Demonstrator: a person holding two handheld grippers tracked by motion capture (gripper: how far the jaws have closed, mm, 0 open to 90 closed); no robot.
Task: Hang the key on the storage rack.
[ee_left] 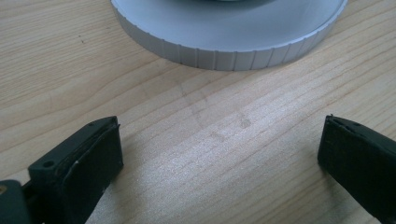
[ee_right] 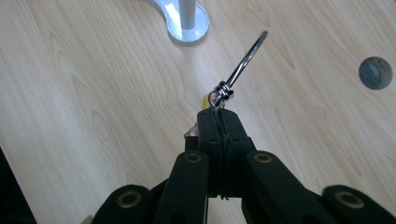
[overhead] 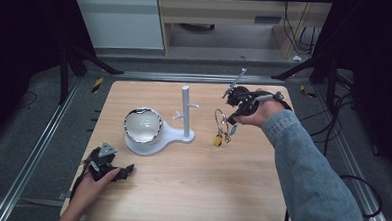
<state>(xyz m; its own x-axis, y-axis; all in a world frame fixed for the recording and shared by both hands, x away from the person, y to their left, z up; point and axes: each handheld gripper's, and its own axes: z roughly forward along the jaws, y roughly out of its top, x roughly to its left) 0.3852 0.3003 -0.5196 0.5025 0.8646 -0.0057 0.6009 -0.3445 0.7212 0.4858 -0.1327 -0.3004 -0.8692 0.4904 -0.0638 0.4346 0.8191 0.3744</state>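
The right gripper (overhead: 232, 118) is clenched on a bunch of keys (overhead: 222, 127), which hangs off the surface (overhead: 190, 190) with its metal ring and small yellow tag dangling below the jaws. The white stand (overhead: 185, 112) with its short pegs lies just to the left of the gripper in the high view, so the next move probably turns on carrying the ring sideways toward a peg. In the right gripper view the ring (ee_right: 243, 63) sticks out past the jaw tips toward the stand's base (ee_right: 187, 23). The left gripper (overhead: 124, 171) rests released on the surface near the bowl (overhead: 143, 125), farther from the keys.
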